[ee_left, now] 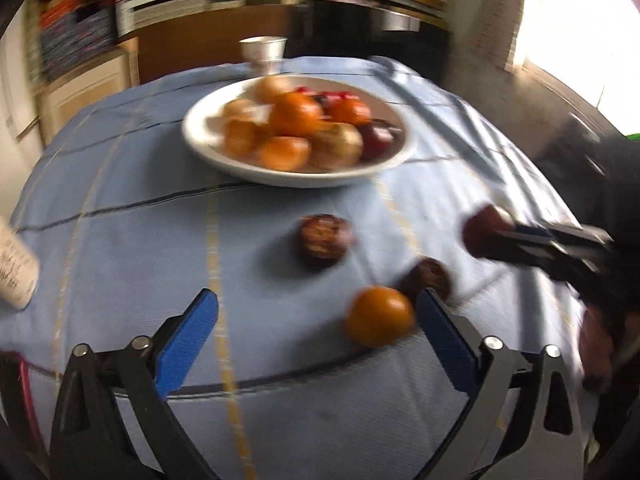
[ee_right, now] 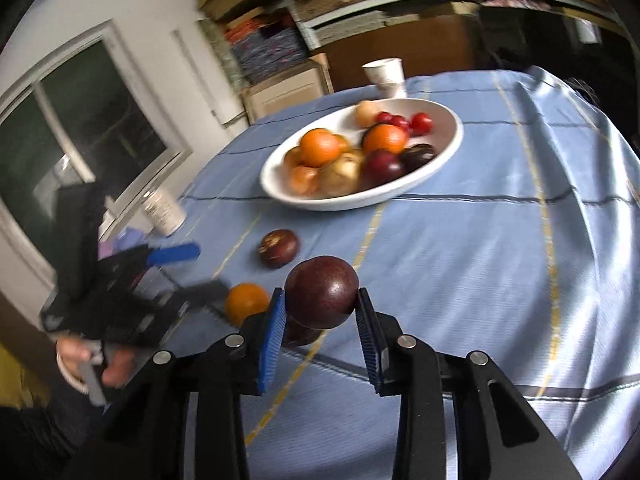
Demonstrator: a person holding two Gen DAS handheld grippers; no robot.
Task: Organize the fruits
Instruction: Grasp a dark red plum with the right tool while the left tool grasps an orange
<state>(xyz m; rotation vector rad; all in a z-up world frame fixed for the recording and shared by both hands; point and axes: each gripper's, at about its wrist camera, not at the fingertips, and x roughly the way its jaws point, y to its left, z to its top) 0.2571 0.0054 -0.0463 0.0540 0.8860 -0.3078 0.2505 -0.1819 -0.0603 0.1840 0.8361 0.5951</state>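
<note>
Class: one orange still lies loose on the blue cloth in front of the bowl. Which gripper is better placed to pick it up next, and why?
Left. The left gripper is open with the orange just inside its right finger, while the right gripper is already shut on a dark plum.

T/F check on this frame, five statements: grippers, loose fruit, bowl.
1. The right gripper is shut on a dark plum. True.
2. The left gripper is clamped on the orange. False: its jaws stand open, and the orange lies on the tablecloth by one finger, unheld.
3. The white bowl is empty. False: it holds oranges, plums and small red fruits.
4. A white paper cup stands beyond the bowl. True.
5. All loose fruit is off the cloth. False: the orange and dark fruits, one of them, still lie there.
</note>
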